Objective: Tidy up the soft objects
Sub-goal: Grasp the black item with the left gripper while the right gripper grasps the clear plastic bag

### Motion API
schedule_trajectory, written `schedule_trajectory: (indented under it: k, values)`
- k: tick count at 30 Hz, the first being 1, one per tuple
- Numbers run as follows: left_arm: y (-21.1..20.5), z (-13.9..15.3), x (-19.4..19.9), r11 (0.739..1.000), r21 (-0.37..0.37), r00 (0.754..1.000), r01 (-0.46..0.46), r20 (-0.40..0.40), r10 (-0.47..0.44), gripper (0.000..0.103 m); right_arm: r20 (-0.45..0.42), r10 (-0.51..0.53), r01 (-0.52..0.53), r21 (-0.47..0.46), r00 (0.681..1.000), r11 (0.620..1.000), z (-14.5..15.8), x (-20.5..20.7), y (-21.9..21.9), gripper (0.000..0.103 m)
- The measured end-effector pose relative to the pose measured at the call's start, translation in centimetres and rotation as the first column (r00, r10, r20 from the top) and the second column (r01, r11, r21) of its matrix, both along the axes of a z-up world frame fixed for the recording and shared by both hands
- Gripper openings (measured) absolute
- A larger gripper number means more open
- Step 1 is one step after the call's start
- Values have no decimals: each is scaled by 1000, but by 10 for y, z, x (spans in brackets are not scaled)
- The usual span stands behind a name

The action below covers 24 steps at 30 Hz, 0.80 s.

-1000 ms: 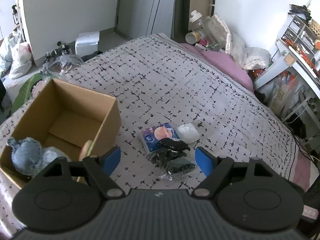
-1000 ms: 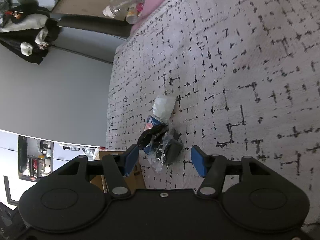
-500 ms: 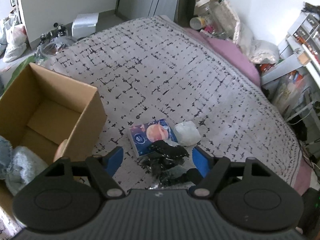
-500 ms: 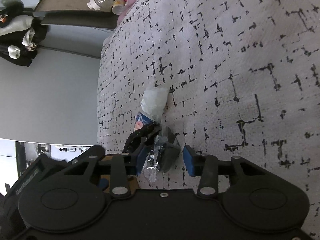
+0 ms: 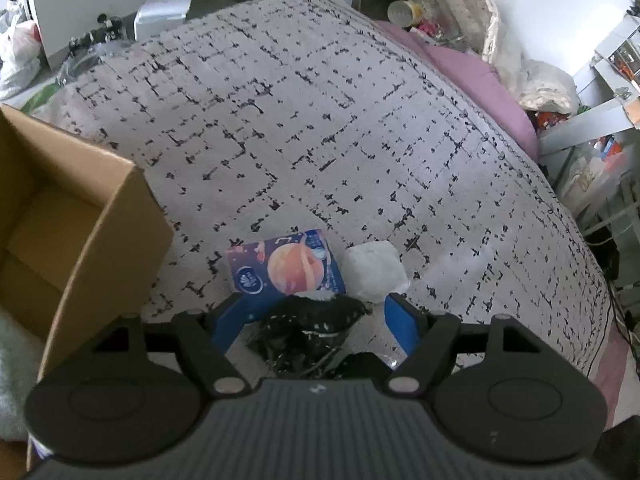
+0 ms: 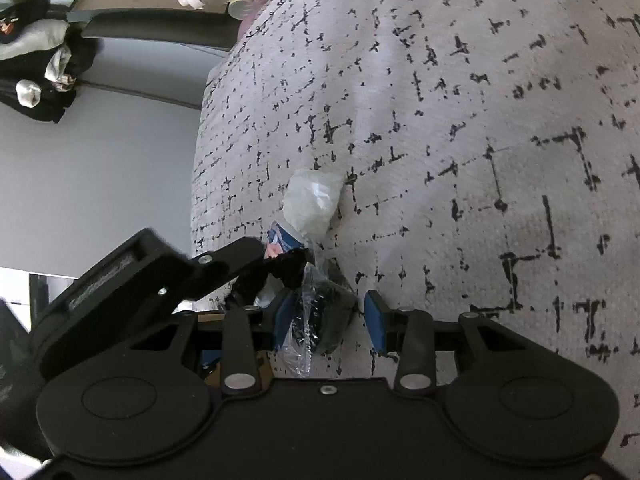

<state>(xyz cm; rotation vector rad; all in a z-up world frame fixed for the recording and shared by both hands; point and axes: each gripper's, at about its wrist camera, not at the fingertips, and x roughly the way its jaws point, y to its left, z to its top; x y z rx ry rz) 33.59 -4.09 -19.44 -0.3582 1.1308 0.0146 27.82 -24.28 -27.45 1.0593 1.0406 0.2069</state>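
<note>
Left gripper (image 5: 314, 316): my jaws closing, unclenched, astride the black bundle (image 5: 316, 320).
Right gripper (image 6: 326, 316): narrowing on its clear-wrapped end (image 6: 320, 312) for boxing; contact unclear.

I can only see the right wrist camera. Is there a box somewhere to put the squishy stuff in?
Observer: Yes, an open cardboard box stands on the bed, left of the blue packet.
Operator: Is anything in it already?
Observer: A pale fluffy thing shows at its near end; it seems to be inside.
Operator: What's the picture on that packet? I barely see it.
Observer: An orange planet.
</note>
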Motion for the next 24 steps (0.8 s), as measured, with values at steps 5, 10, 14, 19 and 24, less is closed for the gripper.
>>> schedule_trajectory:
  k: [5, 10, 14, 19, 24]
  values:
    - [4, -14, 3, 999, -44, 998, -20, -60, 18, 30, 15, 10, -10, -10, 1000, 1000, 0, 3, 4, 40]
    - [9, -13, -6, 998, -57, 997, -40, -63, 36, 16, 44, 42, -40, -40, 998, 998, 5, 1, 9, 15]
    - [13, -4, -11, 996, -65, 997, -60, -51, 57, 11, 78, 64, -59, -70, 995, 996, 13, 0, 12, 10]
    - [14, 12, -20, 997, -44, 998, -57, -8, 57, 11, 96, 50, -40, -103, 994, 994, 20, -8, 5, 9]
    - [18, 31, -33, 998, -29, 998, -57, 36, 58, 11, 122, 43, -28, -122, 992, 992, 30, -17, 0, 9]
